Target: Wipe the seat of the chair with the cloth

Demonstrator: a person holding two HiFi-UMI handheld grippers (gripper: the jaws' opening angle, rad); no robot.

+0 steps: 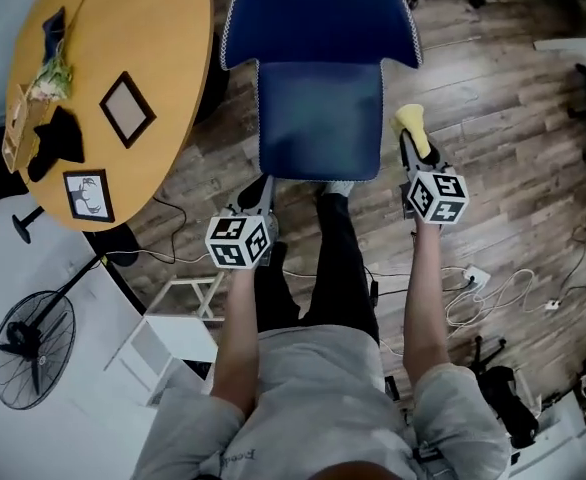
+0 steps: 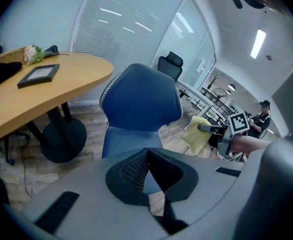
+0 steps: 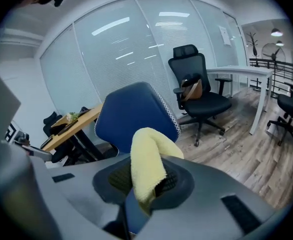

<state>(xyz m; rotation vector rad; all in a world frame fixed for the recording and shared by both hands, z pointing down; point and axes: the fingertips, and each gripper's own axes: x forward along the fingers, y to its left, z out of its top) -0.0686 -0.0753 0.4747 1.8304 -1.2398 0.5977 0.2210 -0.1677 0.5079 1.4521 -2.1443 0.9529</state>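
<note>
Jaws of right gripper (image 1: 413, 146) on cloth (image 1: 411, 121) beside seat (image 1: 320, 118) edge

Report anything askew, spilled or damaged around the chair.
Nothing stands out. The chair stands upright, its seat bare, and the yellow cloth is clamped in the right gripper beside the seat.

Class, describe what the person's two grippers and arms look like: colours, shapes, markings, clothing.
The left gripper and right gripper are grey-bodied with dark ribbed tongs; each carries a white cube of black square markers. The person wears a grey short-sleeved T-shirt.
</note>
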